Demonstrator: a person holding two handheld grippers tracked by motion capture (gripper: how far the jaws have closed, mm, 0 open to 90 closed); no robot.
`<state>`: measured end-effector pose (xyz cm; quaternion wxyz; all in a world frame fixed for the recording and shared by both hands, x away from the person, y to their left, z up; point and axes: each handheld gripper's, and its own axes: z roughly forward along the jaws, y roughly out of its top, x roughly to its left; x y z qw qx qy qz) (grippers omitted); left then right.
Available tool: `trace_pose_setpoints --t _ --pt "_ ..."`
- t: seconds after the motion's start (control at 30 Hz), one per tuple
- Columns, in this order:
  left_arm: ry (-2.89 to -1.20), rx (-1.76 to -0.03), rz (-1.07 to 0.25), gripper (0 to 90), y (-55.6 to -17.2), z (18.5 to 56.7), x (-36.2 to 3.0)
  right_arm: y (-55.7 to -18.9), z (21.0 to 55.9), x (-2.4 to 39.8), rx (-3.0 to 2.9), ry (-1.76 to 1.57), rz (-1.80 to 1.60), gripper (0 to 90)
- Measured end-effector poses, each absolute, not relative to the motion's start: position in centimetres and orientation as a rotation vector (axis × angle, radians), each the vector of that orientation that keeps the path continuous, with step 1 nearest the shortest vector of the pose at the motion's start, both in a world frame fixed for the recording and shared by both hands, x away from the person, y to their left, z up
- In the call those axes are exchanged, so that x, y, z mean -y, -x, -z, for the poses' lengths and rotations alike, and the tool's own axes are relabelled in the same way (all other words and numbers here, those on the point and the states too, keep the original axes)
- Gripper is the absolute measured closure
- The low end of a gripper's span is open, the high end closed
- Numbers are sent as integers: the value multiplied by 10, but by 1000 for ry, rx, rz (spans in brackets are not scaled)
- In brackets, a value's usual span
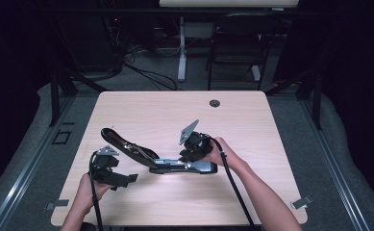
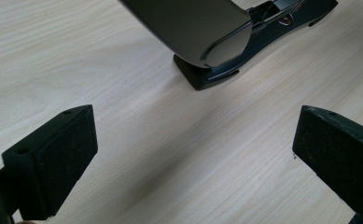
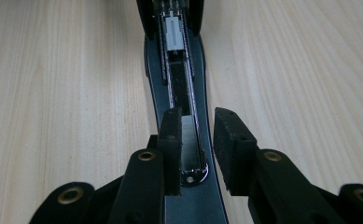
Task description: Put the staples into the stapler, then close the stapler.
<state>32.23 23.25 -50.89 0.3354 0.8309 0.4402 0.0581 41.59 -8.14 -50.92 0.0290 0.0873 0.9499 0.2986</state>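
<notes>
A black stapler (image 1: 184, 166) lies near the table's middle. Its lid (image 1: 127, 144) is swung up and back toward the left, which leaves the magazine channel (image 3: 177, 84) bare. My right gripper (image 1: 188, 155) hangs over the stapler's right end. In the right gripper view its jaws (image 3: 198, 135) straddle the channel a small way apart. A silver strip of staples (image 3: 189, 140) lies in the channel between them, and the pads do not press on it. My left gripper (image 1: 122, 180) stands wide open in front of the lid (image 2: 193, 28), with bare table between its pads (image 2: 67, 158).
The light wooden table (image 1: 175, 110) has a cable hole (image 1: 215, 103) at its far edge. Behind the table stand a black chair (image 1: 237, 43) and a white desk leg (image 1: 181, 53). Cables trail from both grippers toward the near edge.
</notes>
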Motion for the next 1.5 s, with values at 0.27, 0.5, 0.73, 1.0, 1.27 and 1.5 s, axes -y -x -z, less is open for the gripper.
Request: trace_pose_setpoints --t 0.27,0.5,0.73,1.0,1.27,1.5 --pt "-2162 -1148 -155 1 -322 508 -234 -410 504 88 -2910 -335 -865 548" --pt "-2164 -1153 -159 1 -322 508 -234 -399 495 97 -2880 -418 -866 369" --pt "-2165 -1155 -157 1 -323 508 -234 -386 487 114 -2836 -490 -893 204" --pt "-2162 -1160 -152 1 -323 508 -234 -380 491 129 -2857 -654 -810 61" --pt "-2146 -1199 -152 2 -324 506 -238 -376 490 143 -2802 -758 -904 111" --pt "-2150 -1266 -150 42 -327 508 -245 -376 488 146 -2771 -789 -895 258"
